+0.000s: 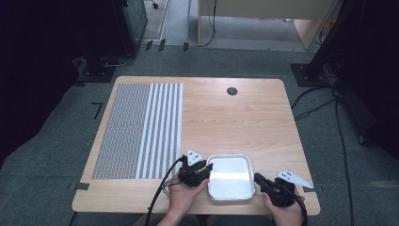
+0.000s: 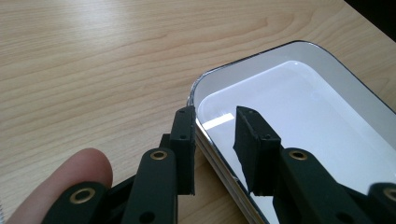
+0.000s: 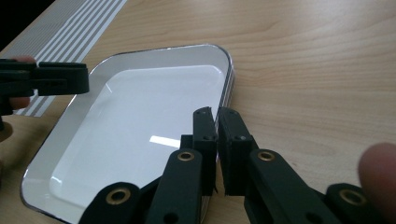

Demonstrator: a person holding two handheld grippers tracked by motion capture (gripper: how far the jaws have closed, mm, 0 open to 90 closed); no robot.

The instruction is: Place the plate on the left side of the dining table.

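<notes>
Tray [image 1: 230, 176]: shallow, metal, white inside, lying on the table [image 1: 235, 117] between the two grippers.

Left gripper [image 2: 215, 140]: jaws narrowed, straddling the tray's rim, one outside, one over the inside; a gap shows at the inner pad, so no firm clamp is visible.

Right gripper [image 3: 217, 135]: jaws pinched on the tray's opposite rim, which runs up between them.

Striped mat [image 1: 141, 129]: well beyond the left jaws.
</notes>
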